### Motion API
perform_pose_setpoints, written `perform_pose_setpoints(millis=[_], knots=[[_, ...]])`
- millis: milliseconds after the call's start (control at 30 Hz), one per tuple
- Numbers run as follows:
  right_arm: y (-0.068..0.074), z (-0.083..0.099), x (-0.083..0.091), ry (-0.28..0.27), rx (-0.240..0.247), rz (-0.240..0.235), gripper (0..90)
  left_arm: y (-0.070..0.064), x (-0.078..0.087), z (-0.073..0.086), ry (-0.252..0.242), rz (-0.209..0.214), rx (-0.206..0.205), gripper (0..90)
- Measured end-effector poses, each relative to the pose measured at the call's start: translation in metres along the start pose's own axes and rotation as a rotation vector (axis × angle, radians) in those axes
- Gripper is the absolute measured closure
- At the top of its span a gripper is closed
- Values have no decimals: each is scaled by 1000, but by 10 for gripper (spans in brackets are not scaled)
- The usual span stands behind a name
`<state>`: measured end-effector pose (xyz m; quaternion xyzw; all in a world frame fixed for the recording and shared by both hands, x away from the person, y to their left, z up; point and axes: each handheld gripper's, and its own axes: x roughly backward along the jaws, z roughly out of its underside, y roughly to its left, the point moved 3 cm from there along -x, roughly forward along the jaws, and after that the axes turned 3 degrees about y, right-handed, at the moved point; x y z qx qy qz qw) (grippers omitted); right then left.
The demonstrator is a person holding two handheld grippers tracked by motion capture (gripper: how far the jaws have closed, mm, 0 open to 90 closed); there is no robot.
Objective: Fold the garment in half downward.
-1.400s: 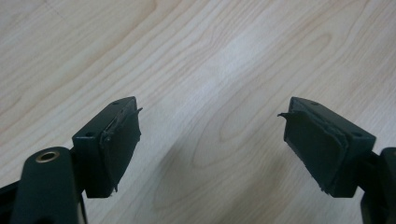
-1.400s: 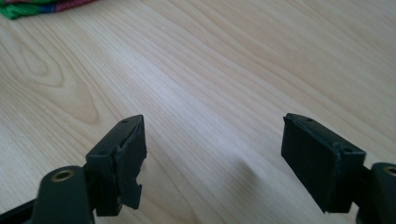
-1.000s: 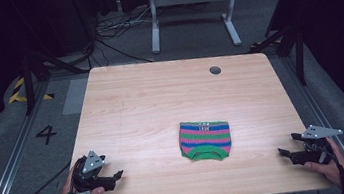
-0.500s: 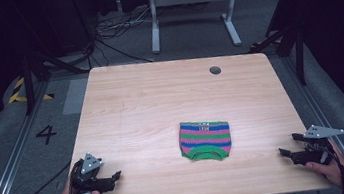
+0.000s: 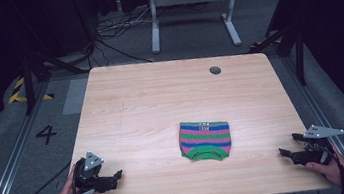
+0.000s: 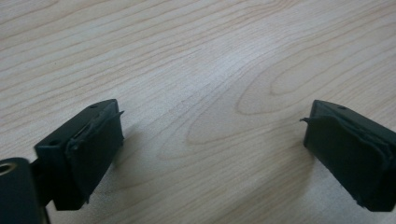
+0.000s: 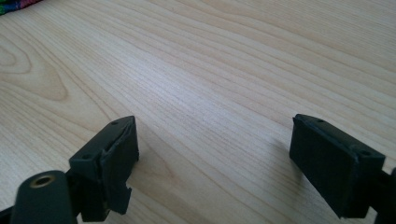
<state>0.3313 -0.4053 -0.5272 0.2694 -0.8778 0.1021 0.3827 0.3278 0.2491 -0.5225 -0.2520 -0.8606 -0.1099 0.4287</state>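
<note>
**Striped garment folded, both claws parked at the near corners**

A small striped garment (image 5: 205, 139) lies flat on the bench (image 5: 151, 105), a little right of centre in the lower half of the high view. Its bands run green, pink and blue, with a green hem curving along its near edge. It looks already doubled into a compact, squarish packet with tidy edges, so I judge the folding itself to be finished or very nearly so.

The left claw (image 5: 114, 178) sits at the lower left of the high view, well apart from the garment, its jaws spread and holding nothing; the left gripper view shows bare wood grain between them. The right claw (image 5: 287, 148) rests at the lower right, also well apart from the cloth, jaws wide and empty. A corner of the striped cloth (image 7: 16, 4) peeks in at the upper left of the right gripper view.

What remains, by my reading, is little or nothing beyond perhaps a final tidy.
</note>
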Motion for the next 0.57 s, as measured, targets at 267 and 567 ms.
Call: perform_pose_setpoints(millis=[267, 567], knots=[[-1, 0, 0, 0, 3, -1, 158, 0, -1, -1, 10, -6, 3, 4], [-1, 0, 0, 0, 4, -1, 158, 0, -1, -1, 12, -3, 4, 1]])
